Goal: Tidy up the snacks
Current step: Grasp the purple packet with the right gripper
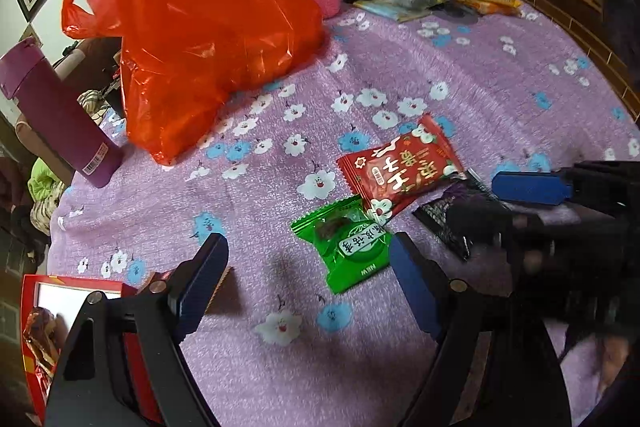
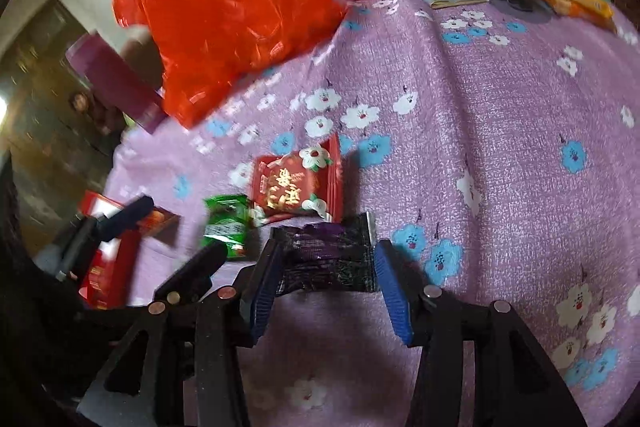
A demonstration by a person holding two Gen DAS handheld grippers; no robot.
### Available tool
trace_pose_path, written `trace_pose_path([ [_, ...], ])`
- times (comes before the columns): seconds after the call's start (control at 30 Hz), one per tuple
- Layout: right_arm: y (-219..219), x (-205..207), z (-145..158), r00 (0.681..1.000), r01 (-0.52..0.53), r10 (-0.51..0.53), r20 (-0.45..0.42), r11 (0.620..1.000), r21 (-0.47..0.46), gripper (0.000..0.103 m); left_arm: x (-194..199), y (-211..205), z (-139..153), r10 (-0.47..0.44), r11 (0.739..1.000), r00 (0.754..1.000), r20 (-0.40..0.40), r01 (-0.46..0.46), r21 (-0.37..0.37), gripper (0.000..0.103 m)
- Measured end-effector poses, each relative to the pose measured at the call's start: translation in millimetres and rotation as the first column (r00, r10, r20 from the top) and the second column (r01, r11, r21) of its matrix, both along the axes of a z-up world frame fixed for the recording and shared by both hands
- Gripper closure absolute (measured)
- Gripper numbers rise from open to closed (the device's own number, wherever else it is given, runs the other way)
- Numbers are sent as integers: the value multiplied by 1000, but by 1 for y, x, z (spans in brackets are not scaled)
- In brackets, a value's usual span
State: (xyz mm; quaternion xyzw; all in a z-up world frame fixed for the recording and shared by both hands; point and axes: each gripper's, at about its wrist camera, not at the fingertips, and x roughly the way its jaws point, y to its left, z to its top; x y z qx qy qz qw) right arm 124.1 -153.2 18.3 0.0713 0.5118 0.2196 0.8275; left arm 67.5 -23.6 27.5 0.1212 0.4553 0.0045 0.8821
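Left gripper [image 1: 304,285]: we see its jaws spread wide, empty, above the flowered purple cloth [image 1: 480,75] near the surface's edge.
Right gripper [image 2: 326,291]: jaws parted around the black-and-purple foil snack packet [image 2: 328,263].
Other snacks: red foil packet [image 1: 400,173] overlapping green wrapped sweet [image 1: 348,243], beside it.

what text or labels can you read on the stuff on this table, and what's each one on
"NEW": green snack packet, printed at its near edge.
Large white Chinese characters: red snack packet, rotated and not read with confidence.
Chinese characters in an oval label on the green packet: too small to read.
Barcode sticker: purple bottle, digits too small.
Dark purple packet between the open right gripper: print blurred.
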Motion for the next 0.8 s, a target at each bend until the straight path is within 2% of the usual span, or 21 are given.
trace_pose_path([
  [0.07,9,-5,0,999,-25,27,39,998,-61,51,2,-1,-9,-2,1000,1000,-12,3,14,20],
  [0.2,15,-8,-2,997,-45,53,61,992,-115,53,1,-1,-11,-17,999,1000,22,16,28,17],
  [0.27,14,-8,-3,996,-49,57,62,991,-128,60,1,0,-12,-19,999,999,27,18,33,17],
  [0.33,14,-8,-3,996,-48,60,69,985,-165,67,0,5,-12,-15,1000,999,32,15,4,19],
  [0.43,15,-8,-4,995,-53,67,72,982,-181,70,-3,14,-14,-40,994,999,18,41,-98,39],
  [0.47,14,-7,-4,996,-52,65,68,983,-174,70,-4,15,-13,-44,994,999,16,46,-104,45],
  [0.5,11,-6,-4,997,-48,58,59,987,-156,78,-6,14,-13,-52,993,999,17,53,-101,50],
  [0.57,2,-4,-4,999,-31,36,37,992,-120,79,-10,12,-12,-76,993,997,22,78,-93,68],
  [0.63,-8,-1,-4,1000,-22,22,2,998,-56,79,-15,11,-13,-85,994,996,26,87,-71,75],
  [0.67,-9,-2,-4,1000,-22,22,1,998,-55,79,-17,12,-13,-87,994,996,24,89,-70,78],
  [0.73,-11,-2,-4,1000,-16,16,-5,999,-44,79,-23,17,-13,-86,992,996,18,87,-94,84],
  [0.77,-12,-1,-4,1000,-15,14,-9,999,-37,79,-24,20,-14,-90,989,996,12,91,-120,97],
  [0.8,-13,-1,-4,1000,-13,12,-14,1000,-27,79,-25,24,-14,-95,983,995,4,94,-160,100],
])
